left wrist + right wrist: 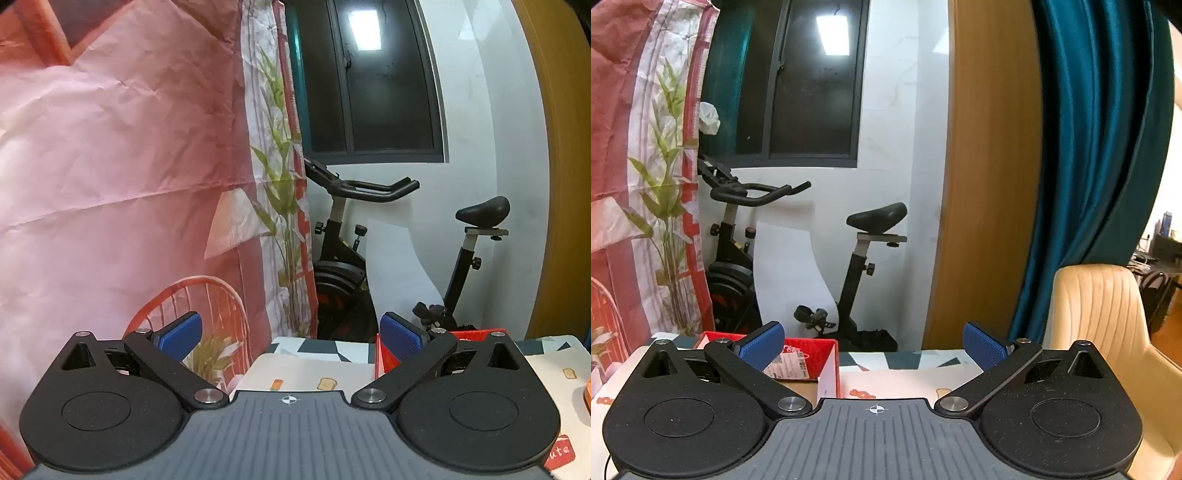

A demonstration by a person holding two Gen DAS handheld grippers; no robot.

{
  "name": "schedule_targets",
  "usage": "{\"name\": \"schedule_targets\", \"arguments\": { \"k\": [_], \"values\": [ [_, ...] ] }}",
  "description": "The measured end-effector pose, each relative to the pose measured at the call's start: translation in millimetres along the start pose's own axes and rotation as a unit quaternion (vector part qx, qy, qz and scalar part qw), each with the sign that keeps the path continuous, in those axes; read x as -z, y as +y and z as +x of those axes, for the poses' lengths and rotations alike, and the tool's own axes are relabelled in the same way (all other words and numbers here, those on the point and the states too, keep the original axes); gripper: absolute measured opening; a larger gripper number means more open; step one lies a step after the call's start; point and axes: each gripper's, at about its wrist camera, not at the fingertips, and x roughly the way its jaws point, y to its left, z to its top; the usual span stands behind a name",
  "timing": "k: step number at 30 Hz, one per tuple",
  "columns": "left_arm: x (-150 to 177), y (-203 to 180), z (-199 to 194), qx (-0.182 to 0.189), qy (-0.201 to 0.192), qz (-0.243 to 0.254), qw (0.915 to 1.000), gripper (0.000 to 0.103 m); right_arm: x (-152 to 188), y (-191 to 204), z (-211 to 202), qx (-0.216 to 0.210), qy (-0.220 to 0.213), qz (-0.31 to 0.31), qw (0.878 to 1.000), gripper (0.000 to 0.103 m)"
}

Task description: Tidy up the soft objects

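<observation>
Both the left hand-held gripper (290,338) and right hand-held gripper (873,343) are spread and carry nothing. No soft object shows, so reaching blind risks knocking the open red cardboard box (812,360) near the far edge of the patterned-cloth table (905,376). Open room lies toward the far right corner.

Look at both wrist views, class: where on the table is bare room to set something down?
Bare patterned tablecloth lies right of the red box, reaching toward the cream chair. In the left view, cloth lies left of the box. Both the left claw and right claw are open and hold nothing. Nearer tabletop is hidden.
</observation>
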Motion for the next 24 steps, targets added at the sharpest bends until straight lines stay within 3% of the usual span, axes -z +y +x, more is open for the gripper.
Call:
{"name": "schedule_targets", "arguments": {
  "k": [24],
  "values": [
    [0.7,1.0,1.8,0.005,0.004,-0.009,0.9999,0.103,1.1,-1.4,1.7,0.001,0.004,0.002,1.0,0.103]
  ]
}}
